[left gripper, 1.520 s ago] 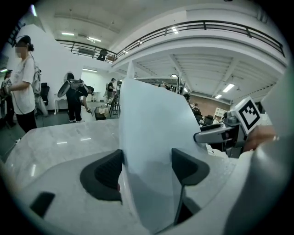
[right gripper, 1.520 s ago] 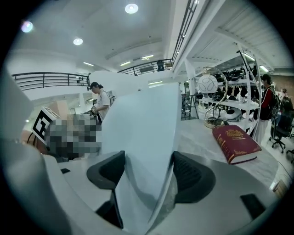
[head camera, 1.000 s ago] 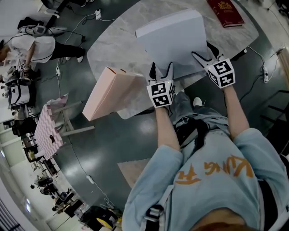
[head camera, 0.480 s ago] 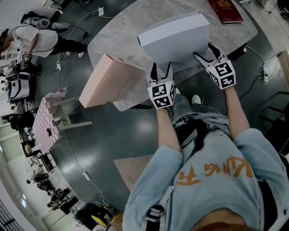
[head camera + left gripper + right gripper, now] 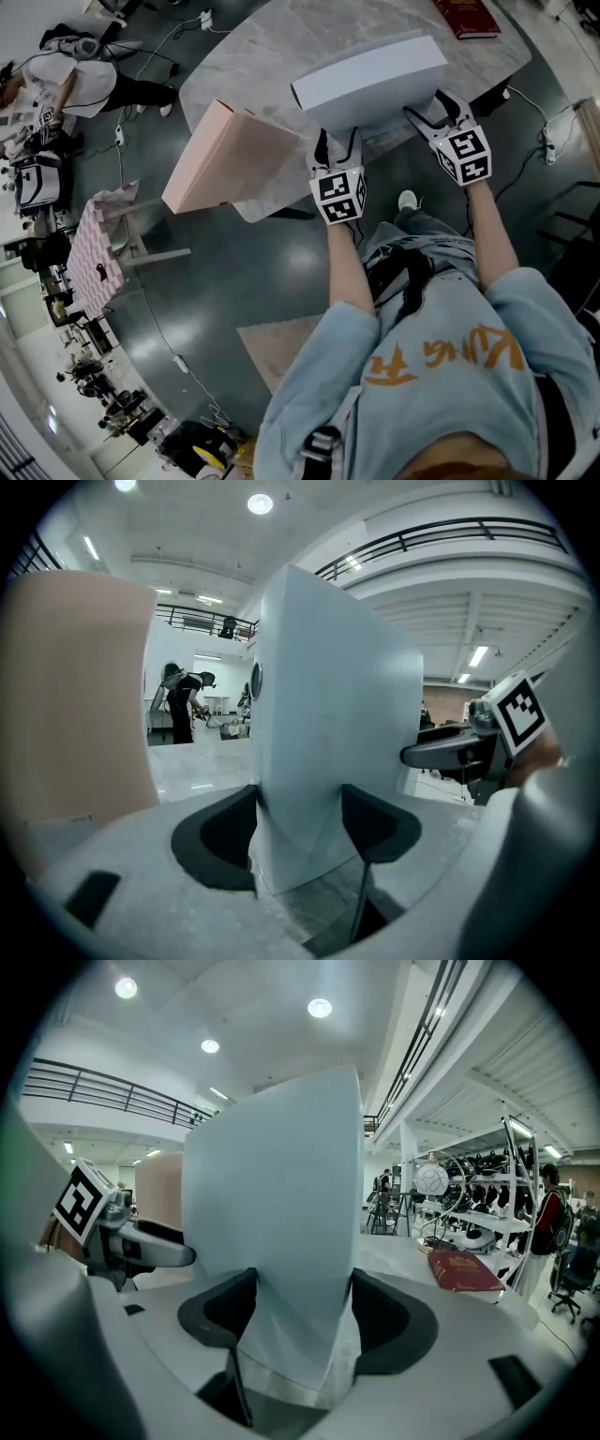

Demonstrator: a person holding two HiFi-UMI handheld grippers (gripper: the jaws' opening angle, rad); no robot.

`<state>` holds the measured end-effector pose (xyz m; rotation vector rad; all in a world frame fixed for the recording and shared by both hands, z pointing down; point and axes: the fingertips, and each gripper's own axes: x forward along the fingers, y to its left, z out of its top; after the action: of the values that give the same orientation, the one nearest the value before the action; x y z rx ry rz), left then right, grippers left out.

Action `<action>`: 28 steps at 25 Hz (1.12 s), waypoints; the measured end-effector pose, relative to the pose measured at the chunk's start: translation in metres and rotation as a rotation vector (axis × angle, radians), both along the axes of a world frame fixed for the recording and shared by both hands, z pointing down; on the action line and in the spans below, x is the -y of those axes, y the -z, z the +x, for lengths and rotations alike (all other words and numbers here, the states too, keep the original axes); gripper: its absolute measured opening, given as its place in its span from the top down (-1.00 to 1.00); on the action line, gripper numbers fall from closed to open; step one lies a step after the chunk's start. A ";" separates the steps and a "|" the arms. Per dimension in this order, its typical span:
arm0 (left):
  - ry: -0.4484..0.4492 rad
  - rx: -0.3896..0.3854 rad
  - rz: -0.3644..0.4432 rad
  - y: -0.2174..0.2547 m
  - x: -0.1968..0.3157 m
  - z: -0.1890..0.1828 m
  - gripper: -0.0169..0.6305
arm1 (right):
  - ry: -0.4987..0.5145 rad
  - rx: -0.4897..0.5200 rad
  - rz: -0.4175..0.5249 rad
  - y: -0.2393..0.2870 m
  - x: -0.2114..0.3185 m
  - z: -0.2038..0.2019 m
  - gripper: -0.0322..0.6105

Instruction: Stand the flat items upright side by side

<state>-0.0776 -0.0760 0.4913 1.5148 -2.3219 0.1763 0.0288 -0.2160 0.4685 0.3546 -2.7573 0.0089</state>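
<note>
Head view: pale grey folder (image 5: 370, 84) stands on edge on the marble table (image 5: 253, 56), gripped at its near end by both tools, with the pink folder (image 5: 230, 164) standing apart at the table's left rim. Only the gripper views settle the grips. The left gripper (image 5: 300, 832) has just been closing, and its dark pads press both faces of the grey folder. The right gripper (image 5: 295, 1321) pinches the same folder likewise. The right gripper view alone shows the red book (image 5: 464, 1271) lying flat beside shelving. The left gripper view alone shows a distant person (image 5: 183, 700) in dark clothes. Writing: gold emblem on the book cover and orange characters on the wearer's shirt (image 5: 441, 352), neither legible. Black-and-white square markers on both cubes.
</note>
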 end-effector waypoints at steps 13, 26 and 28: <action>0.018 -0.048 -0.034 0.001 -0.010 0.006 0.05 | -0.148 -0.042 -0.093 -0.008 -0.004 0.018 -0.08; 0.019 0.004 0.030 0.040 -0.042 0.022 0.30 | -0.189 0.004 -0.077 0.023 -0.035 0.044 0.35; 0.021 0.021 0.049 0.049 -0.048 0.026 0.37 | -0.181 0.020 -0.076 0.029 -0.043 0.048 0.46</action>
<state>-0.0520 -0.0277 0.4425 1.5185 -2.3742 0.1319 0.0765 -0.1729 0.4392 0.5844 -2.7261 0.1631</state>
